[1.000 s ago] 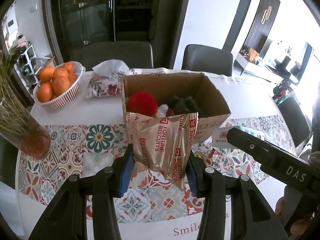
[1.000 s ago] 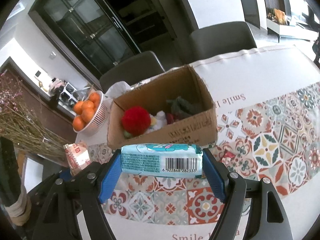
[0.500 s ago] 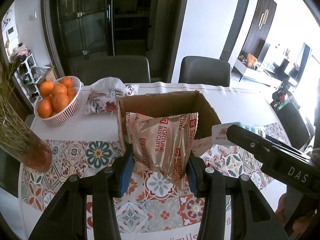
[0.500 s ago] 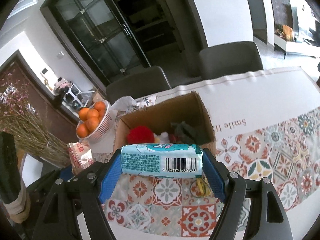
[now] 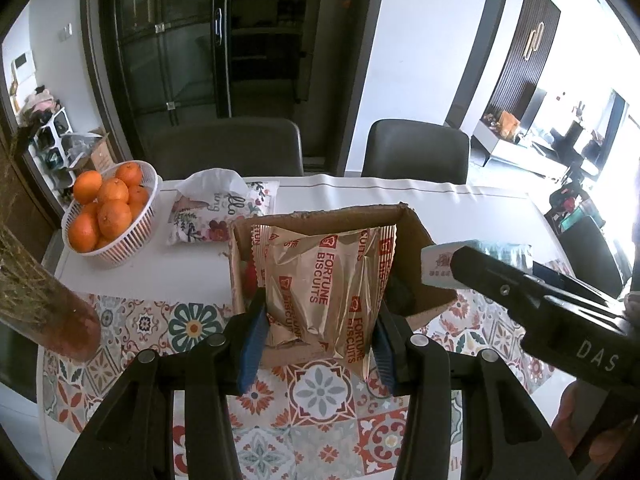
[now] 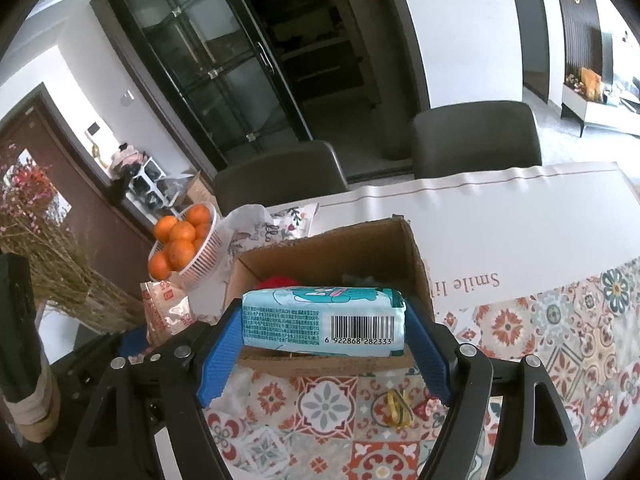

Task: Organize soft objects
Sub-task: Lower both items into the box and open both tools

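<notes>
My left gripper (image 5: 318, 340) is shut on a gold biscuit packet (image 5: 320, 280) printed with red lettering, held up in front of the open cardboard box (image 5: 424, 240). My right gripper (image 6: 324, 344) is shut on a pale blue tissue pack (image 6: 320, 318) with a barcode, held crosswise before the same cardboard box (image 6: 412, 256). Inside the box a red fluffy thing (image 6: 276, 282) and a dark green item (image 6: 360, 280) peek out. The right gripper's arm (image 5: 540, 304) with the tissue pack's end (image 5: 438, 264) crosses the left wrist view at right.
A white basket of oranges (image 5: 108, 208) and a floral tissue pouch (image 5: 220, 208) sit at the table's far left. A vase of dried stems (image 5: 44, 300) stands near left. Yellow rubber bands (image 6: 396, 408) lie on the patterned tablecloth (image 6: 560, 320). Two dark chairs (image 5: 416, 148) stand behind.
Both grippers have risen and moved toward the box with their packets. The box now sits lower and nearer, largely hidden behind the held items.
</notes>
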`<state>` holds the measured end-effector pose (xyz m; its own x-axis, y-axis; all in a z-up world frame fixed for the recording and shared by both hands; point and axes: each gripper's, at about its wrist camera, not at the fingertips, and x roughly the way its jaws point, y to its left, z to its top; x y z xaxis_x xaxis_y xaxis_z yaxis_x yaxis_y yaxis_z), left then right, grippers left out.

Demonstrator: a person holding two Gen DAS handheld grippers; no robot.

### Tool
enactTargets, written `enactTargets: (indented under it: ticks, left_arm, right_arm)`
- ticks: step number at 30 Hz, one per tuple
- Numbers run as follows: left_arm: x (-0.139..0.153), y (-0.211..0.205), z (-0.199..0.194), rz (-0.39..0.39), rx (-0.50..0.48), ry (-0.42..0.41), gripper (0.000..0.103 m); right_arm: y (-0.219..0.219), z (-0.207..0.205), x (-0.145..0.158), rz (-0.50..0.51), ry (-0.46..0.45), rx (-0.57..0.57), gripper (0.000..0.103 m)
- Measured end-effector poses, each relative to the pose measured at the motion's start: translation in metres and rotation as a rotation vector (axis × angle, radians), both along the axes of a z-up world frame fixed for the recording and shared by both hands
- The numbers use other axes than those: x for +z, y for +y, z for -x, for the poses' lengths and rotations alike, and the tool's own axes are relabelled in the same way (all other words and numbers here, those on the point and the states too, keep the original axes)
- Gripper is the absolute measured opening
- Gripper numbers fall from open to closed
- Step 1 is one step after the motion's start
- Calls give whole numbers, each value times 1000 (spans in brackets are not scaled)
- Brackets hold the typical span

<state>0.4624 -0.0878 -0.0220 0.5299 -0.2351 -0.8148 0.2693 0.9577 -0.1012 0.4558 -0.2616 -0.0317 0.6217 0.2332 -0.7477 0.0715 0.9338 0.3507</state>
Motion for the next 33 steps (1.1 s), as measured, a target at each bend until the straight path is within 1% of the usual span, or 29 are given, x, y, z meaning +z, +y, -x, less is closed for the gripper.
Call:
enactTargets:
  ticks: [11,17,25,27,31,33]
  left_arm:
    - [-23,-7,-36,-7,4,66,46]
    - [-41,-13,-55,-21,-3,107,46]
    - [-68,-22,-67,-33,-17,168,47]
    - [-73,-23,-68,-34,-24,179,48]
    - [-81,-26,-71,-38,-27,197,61]
    - [-83,-25,-73,-32,-21,203,63]
  right_arm:
    - [-4,-34,-27,-5,67,9,78]
    - [-9,-46,-43,-4,104,12,78]
    - [-12,-58,-64,-24,153,18,78]
    - [-13,-60,-68,-42,166,22,78]
    - [-14,-63,-74,-61,182,13,81]
    - [-14,-63,-74,-70,186,19,81]
